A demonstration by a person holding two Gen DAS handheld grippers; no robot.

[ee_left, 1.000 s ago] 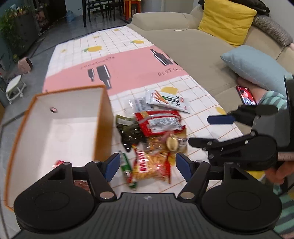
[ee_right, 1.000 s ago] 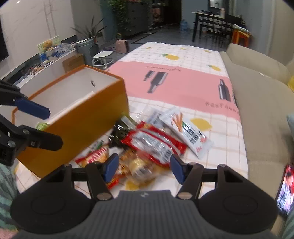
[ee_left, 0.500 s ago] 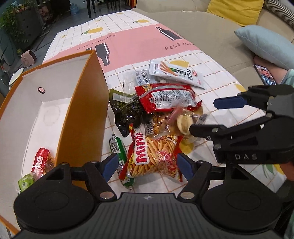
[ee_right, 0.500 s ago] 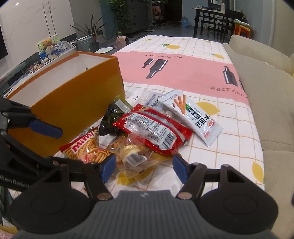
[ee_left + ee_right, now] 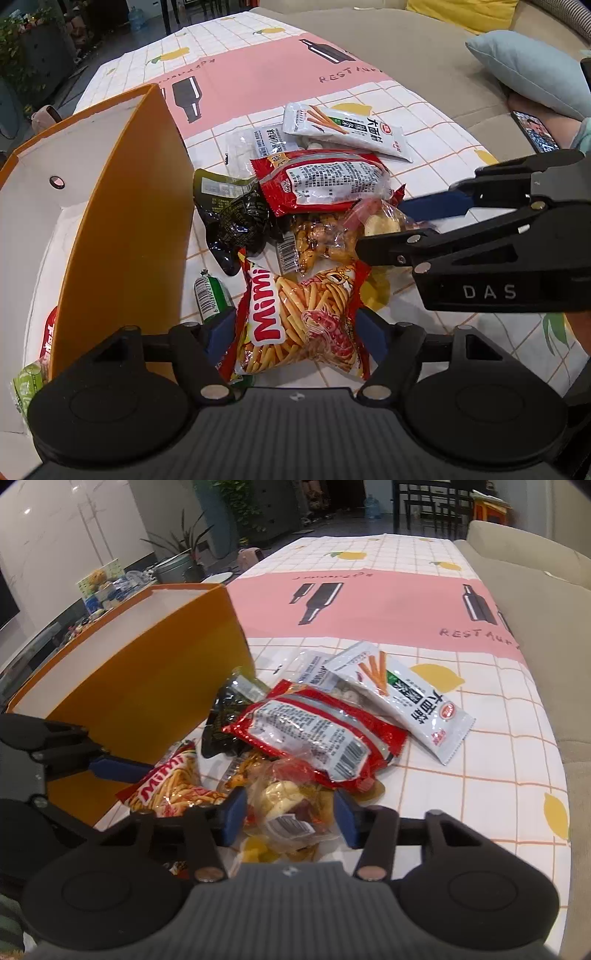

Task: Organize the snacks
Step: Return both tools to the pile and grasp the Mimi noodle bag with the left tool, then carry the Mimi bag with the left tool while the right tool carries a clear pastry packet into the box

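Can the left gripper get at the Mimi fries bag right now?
Probably yes: the left gripper is open with the Mimi fries bag between its fingers, nothing lying over that end.

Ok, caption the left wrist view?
Open left tool straddling the Mimi snack bag beside the orange box.

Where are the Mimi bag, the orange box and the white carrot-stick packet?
Mimi bag [image 5: 295,317]: left wrist view, printed front.
Orange box [image 5: 125,236]: left wrist view, near side wall.
White carrot-stick packet [image 5: 406,698]: right wrist view, middle of its face.
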